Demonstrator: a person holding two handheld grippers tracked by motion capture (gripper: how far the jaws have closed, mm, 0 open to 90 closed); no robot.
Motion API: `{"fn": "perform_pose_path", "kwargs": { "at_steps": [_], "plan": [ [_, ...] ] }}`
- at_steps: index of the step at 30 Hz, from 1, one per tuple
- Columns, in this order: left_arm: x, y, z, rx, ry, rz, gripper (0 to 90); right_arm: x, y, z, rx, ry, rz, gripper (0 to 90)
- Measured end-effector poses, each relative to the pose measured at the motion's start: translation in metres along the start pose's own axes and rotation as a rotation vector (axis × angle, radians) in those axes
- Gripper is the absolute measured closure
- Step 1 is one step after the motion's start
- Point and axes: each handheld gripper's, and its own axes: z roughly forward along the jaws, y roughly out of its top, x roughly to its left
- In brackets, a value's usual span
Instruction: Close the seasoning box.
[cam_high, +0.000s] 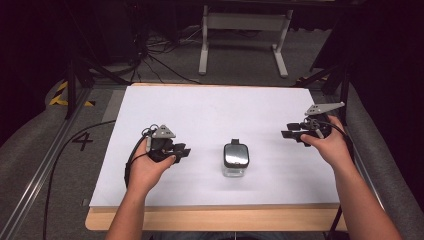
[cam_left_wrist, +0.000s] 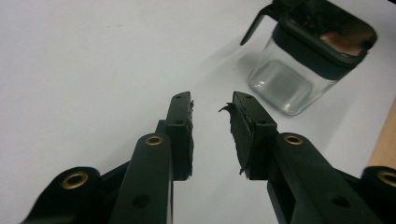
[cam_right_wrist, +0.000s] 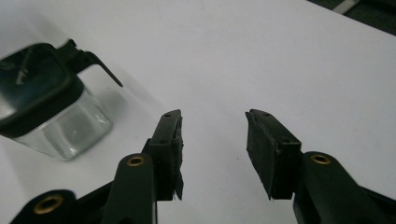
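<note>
Evidently between grasps: both the left gripper (cam_high: 184, 152) and right gripper (cam_high: 289, 134) stand open and empty, flanking the lidded glass jar (cam_high: 235, 159) at frame centre; next, one must approach and clamp it

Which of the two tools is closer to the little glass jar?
The left tool, with the jar a short way off. The right tool sits farther away, near the table's right edge.
</note>
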Motion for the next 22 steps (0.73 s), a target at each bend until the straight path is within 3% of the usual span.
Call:
{"fn": "perform_pose_path", "kwargs": {
  "at_steps": [7,15,17,20,22],
  "plan": [
    [0.022,-0.012,0.009,0.012,0.024,-0.051,68.9,-0.017,-0.024,0.008,0.026,-0.04,0.033,52.4],
    [0.041,-0.026,0.02,0.002,0.053,-0.073,64.6,-0.028,-0.054,0.021,0.03,-0.053,0.063,50.4],
    [0.044,-0.028,0.021,0.014,0.065,-0.076,61.3,-0.029,-0.062,0.026,0.03,-0.058,0.078,49.8],
    [0.043,-0.028,0.022,-0.008,0.075,-0.101,50.3,-0.029,-0.069,0.029,-0.001,-0.06,0.099,49.4],
    [0.044,-0.028,0.022,-0.017,0.075,-0.092,46.0,-0.028,-0.07,0.03,-0.008,-0.059,0.114,47.5]
  ]
}}
